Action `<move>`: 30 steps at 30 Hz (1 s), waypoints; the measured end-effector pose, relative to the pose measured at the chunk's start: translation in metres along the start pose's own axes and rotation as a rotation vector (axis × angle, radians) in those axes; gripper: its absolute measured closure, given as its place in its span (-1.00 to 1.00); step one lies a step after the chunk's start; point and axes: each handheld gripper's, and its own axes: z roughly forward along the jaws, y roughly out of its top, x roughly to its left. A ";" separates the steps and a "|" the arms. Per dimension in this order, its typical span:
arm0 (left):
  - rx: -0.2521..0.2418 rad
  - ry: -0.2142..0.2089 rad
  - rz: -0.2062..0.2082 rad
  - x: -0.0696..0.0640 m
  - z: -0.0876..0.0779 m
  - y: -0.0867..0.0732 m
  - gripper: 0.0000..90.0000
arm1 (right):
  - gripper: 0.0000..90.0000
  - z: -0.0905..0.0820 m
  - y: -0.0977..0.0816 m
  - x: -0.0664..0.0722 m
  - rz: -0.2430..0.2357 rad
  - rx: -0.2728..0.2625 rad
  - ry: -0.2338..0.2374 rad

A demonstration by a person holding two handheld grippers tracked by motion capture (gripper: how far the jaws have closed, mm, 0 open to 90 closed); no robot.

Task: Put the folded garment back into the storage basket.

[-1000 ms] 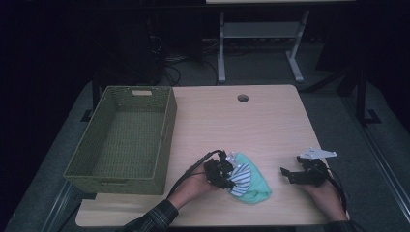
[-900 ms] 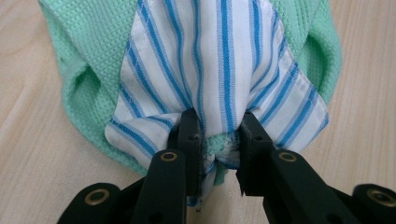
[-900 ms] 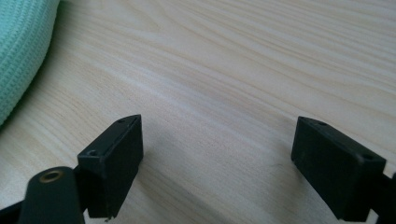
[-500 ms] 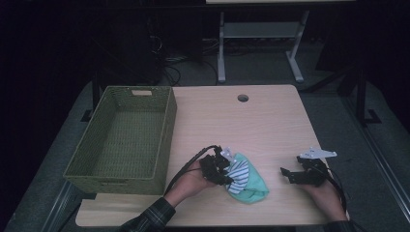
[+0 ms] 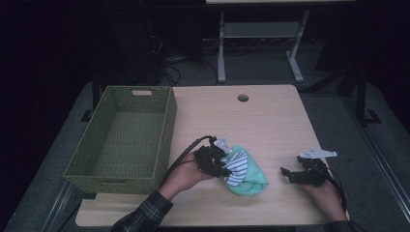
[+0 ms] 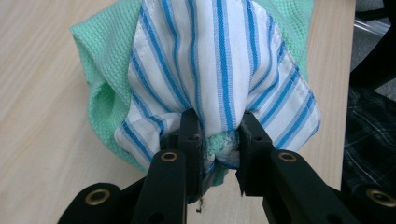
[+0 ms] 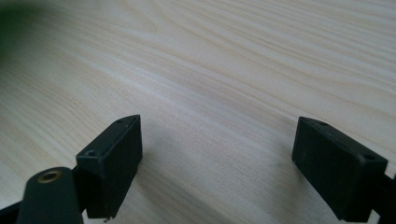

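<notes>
Cloths, one mint-green waffle-weave (image 6: 100,56) and one blue-striped white (image 6: 219,60), sit bundled at the wooden table's (image 5: 270,125) near edge, beside the green woven basket (image 5: 123,135); left gripper (image 6: 218,135) pinches both, right gripper (image 7: 217,161) hovers spread wide.

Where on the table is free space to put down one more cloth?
The far half of the table is bare, between the green basket and the right edge, around the cable hole. The basket is empty too. It is crowded near the front, where the left hand-held gripper pinches the striped and green cloths.
</notes>
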 end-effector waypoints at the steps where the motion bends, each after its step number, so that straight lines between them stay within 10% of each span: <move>1: 0.002 0.004 -0.002 0.000 -0.003 0.001 0.65 | -0.65 0.000 0.000 0.000 -0.001 0.000 0.000; 30: -0.082 0.107 -0.056 0.036 -0.103 0.003 0.65 | -0.65 0.000 0.000 0.000 0.004 0.001 0.000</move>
